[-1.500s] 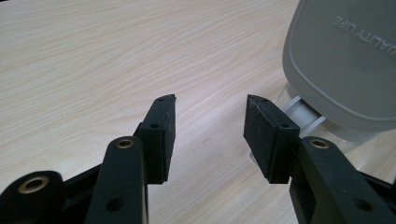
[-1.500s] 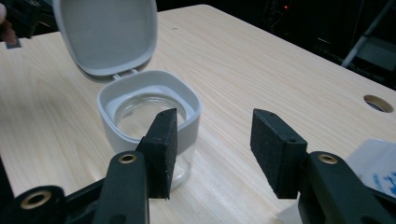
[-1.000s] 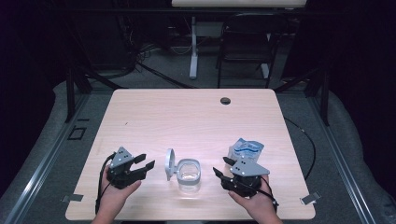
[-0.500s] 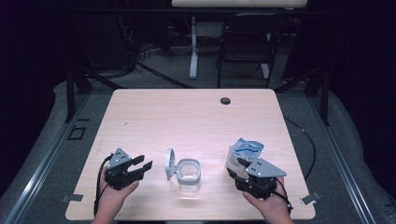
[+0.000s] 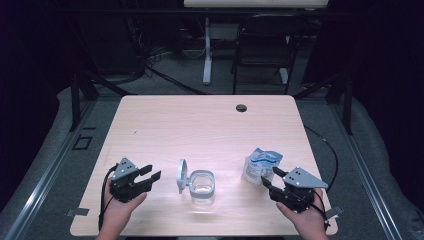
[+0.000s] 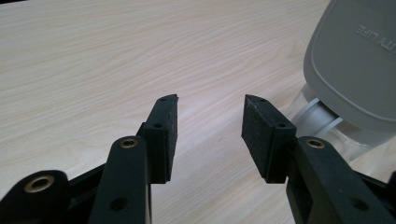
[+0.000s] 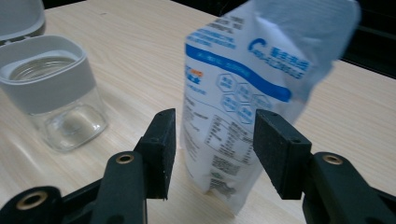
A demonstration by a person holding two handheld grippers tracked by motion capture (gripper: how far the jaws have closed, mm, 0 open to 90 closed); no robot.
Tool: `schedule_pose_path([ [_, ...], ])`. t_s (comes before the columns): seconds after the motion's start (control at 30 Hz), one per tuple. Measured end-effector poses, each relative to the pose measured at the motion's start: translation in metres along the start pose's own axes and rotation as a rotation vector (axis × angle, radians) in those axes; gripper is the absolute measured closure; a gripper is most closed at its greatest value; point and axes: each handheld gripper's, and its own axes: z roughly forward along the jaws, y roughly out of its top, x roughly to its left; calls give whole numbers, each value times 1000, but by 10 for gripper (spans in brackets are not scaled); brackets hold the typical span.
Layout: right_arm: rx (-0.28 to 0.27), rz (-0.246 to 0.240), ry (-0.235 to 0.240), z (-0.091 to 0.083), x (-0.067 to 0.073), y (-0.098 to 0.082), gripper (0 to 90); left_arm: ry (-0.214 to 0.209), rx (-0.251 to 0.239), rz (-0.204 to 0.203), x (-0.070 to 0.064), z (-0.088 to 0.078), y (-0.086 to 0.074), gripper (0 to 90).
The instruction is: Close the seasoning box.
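Observation:
A white and blue pouch (image 5: 261,165) stands upright on the table at the front right. My right gripper (image 5: 269,178) is open just beside its near side. In the right gripper view the pouch (image 7: 243,93) rises ahead between the two pads of that gripper (image 7: 212,140), and neither pad presses on it. A clear jar (image 5: 202,187) with a grey collar stands at the front middle, its grey lid (image 5: 182,175) flipped up on the left. My left gripper (image 5: 148,175) is open to the lid's left. Its jaws have just been closing a little, with nothing between them (image 6: 210,126).
The light wooden table (image 5: 200,125) has a dark cable hole (image 5: 241,107) near its far edge. A chair (image 5: 262,45) and a white desk leg (image 5: 207,55) stand beyond the table. The jar (image 7: 51,88) sits left of the pouch in the right gripper view.
My right gripper has shifted to the right along the table's front edge and now faces the pouch. The left hand has stayed in place.

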Motion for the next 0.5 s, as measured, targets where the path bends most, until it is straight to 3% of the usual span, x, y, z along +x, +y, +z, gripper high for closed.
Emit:
schedule_pose_path([
  [0.13,7,6,-18,-1,-6,-2,535,1,9,-6,-1,1,-4,560],
  [0.3,12,30,-31,0,-16,-2,533,4,12,-6,0,1,-5,560],
  [0.5,19,25,-48,3,-22,0,531,7,13,-9,1,0,-5,560],
])
